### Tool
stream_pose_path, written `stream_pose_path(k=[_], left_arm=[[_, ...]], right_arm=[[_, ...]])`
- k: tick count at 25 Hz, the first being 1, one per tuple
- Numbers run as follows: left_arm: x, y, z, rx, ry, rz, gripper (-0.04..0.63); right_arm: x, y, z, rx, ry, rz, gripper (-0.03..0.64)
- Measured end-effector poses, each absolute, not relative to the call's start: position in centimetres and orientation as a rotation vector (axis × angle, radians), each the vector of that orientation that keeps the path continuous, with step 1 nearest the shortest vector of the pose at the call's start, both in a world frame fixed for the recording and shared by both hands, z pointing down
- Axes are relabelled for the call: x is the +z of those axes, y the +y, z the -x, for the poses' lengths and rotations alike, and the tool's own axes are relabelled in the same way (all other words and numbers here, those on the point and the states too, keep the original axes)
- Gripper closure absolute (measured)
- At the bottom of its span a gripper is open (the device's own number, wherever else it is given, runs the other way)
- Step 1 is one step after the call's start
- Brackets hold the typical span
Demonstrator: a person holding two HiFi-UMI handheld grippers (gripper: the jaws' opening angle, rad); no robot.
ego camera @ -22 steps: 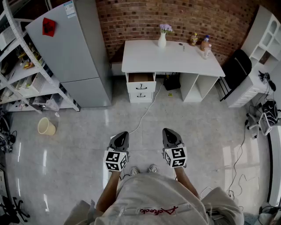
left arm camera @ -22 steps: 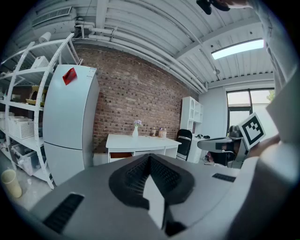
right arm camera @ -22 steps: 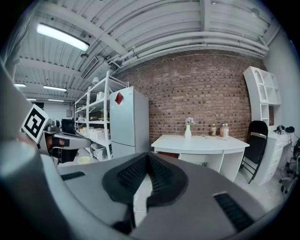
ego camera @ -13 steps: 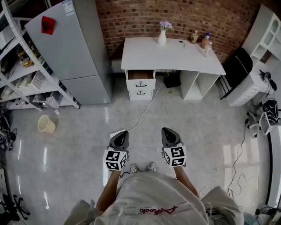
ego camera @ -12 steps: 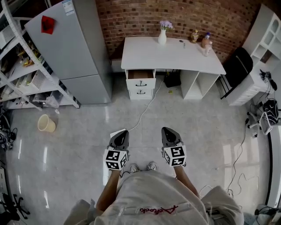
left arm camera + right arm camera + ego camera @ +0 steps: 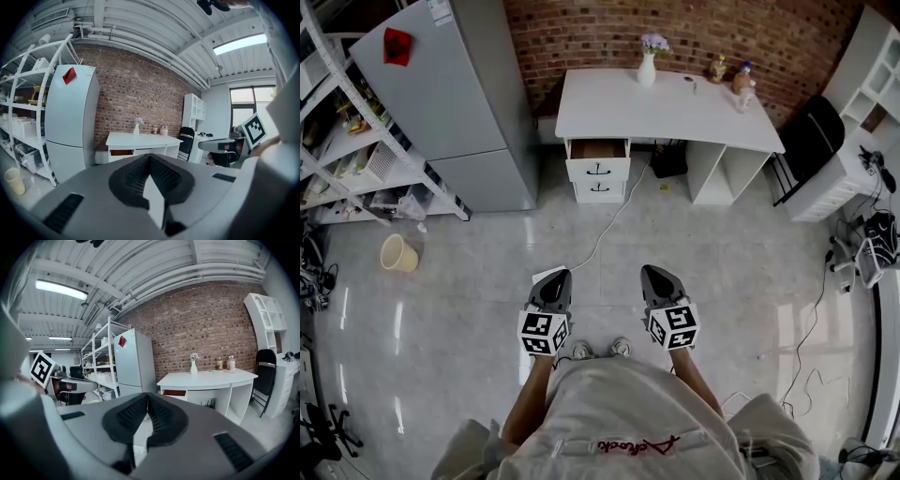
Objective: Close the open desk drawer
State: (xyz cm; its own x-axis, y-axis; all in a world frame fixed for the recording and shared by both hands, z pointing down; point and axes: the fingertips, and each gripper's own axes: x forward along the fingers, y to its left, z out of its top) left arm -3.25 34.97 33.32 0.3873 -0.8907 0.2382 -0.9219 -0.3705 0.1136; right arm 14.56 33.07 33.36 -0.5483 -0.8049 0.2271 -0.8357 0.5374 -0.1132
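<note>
White top drawer (image 6: 597,150), black-handled and brown inside, stands pulled out at the 9 o'clock end of the white desk (image 6: 675,112). It is well apart from both claws, at their 12 o'clock.

The grey left claw (image 6: 557,277) has its black ribbed pads pressed together with nothing between them. The grey right claw (image 6: 654,272) is the same, closed and empty. The two are held side by side over the pale tiled floor (image 6: 722,253).

A white cable (image 6: 605,230) runs across the floor from near the left claw toward the desk. A white vase (image 6: 648,71) of purple flowers stands at the desk's back edge. A tall grey refrigerator (image 6: 455,94) stands at 10 o'clock, beside the desk. A cream bucket (image 6: 397,253) sits at 9 o'clock.
</note>
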Motion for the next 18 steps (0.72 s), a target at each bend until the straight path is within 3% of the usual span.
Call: stream_pose_path(k=[18], left_arm=[[35.6, 36.0, 0.2, 0.269, -1.654, -2.356, 0.583]], right_arm=[[37.0, 34.0, -18.2, 0.396, -2.632, -1.299, 0.598]])
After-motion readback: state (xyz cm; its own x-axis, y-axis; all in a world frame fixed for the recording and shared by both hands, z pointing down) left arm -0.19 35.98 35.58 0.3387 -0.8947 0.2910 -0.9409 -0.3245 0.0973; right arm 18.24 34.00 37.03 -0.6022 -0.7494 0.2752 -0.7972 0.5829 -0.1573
